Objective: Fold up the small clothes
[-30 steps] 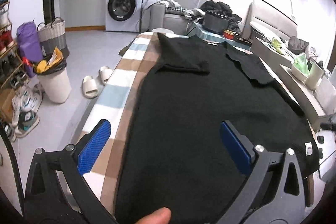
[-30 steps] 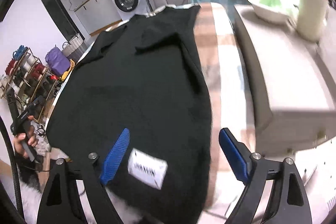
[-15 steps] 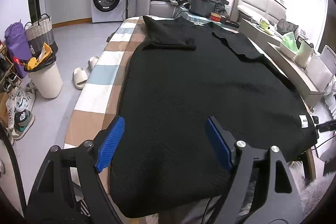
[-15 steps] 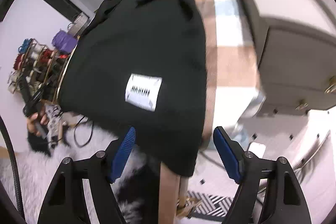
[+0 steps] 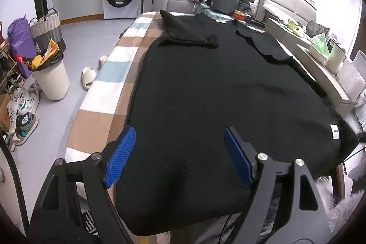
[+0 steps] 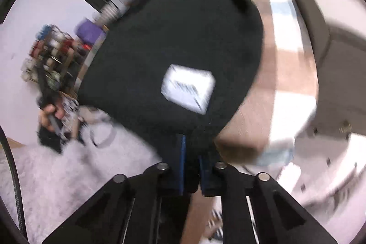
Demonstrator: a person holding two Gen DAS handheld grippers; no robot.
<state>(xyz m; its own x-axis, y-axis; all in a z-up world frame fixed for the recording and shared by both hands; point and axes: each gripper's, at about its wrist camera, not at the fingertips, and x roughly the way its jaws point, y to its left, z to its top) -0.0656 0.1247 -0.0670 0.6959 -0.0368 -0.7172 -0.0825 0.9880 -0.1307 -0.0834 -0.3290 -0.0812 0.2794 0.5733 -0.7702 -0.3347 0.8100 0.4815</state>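
A black knitted top point(image 5: 217, 95) lies spread flat over a checked cloth point(image 5: 109, 88) of beige, white and pale blue that covers the table, its hem at the near edge and its sleeves at the far end, the left one folded in across the shoulder. The left gripper point(image 5: 178, 152) hangs over the near left corner of the hem with its blue-padded jaws standing wide; the black fabric lies under and between them, but the pads do not press it, the left pad sitting just above the garment's side edge where it meets the cloth. A white label point(image 5: 334, 131) is sewn near the hem on the far right of that view. In the blurred right wrist view the same label point(image 6: 188, 87) sits just beyond the right gripper point(image 6: 191, 152), whose jaws have just been closing and now stand pinched nearly together on the right corner of the hem of the black top point(image 6: 183, 38), which drapes over the table's edge. To the left in that view a hand point(image 6: 49, 114) holds the other tool's handle above a pale shaggy rug point(image 6: 68, 175). A grey cabinet point(image 6: 331, 49) stands just beside the table on the right.
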